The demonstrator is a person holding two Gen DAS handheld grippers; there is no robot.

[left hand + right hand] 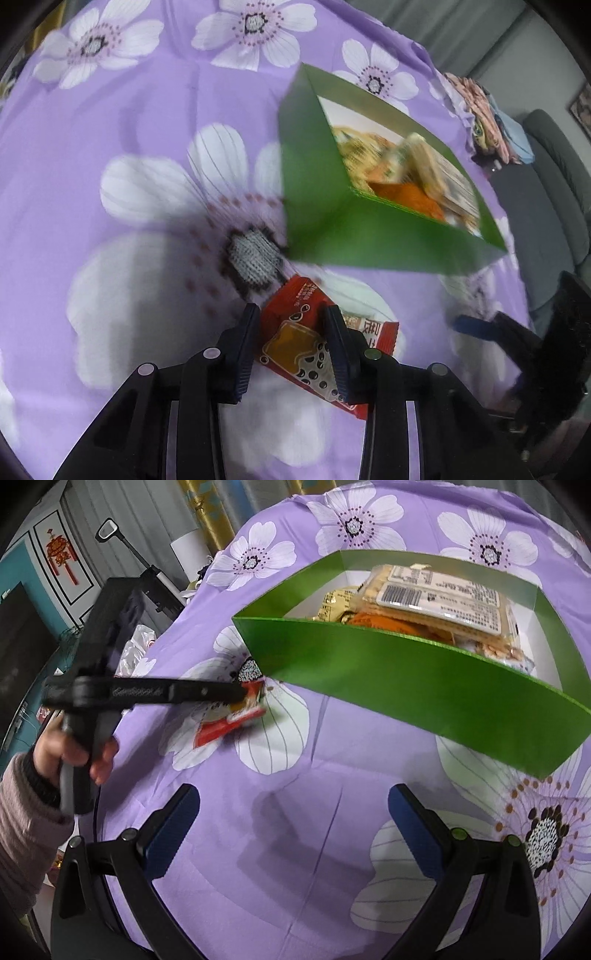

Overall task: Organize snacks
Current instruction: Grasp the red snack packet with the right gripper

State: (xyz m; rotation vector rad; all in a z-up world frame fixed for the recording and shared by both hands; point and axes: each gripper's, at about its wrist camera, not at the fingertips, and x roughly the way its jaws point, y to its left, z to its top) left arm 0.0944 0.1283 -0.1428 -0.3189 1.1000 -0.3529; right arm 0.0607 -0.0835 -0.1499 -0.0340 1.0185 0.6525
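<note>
A red foil snack packet printed with a bubble-tea picture (314, 350) sits between the two dark fingers of the left gripper (291, 350), which look closed against its sides, on a table draped in a purple cloth with large white flowers (129, 184). The packet lies, or hangs just above the cloth, close to the near left corner of an open green cardboard box (332, 236); the motion blur leaves contact with the cloth uncertain. The box stands toward the table's far right side and already holds several wrapped snacks, among them a clear-wrapped pack with a barcode label (439, 598) and an orange packet (373, 622), which suggests it is the collecting point and that the red packet is headed there too.

Seen from the right wrist, the left gripper reaches in level from the table's left edge, the person's left hand (74, 753) wrapped round its handle, a pink knitted sleeve (22, 834) covering the wrist. The right gripper (293, 830) hangs over bare cloth in front of the box's long green wall, blue-padded fingers (170, 834) spread wide and holding nothing, apparently waiting its turn. A lift over the box's near wall appears to be the next requirement.
</note>
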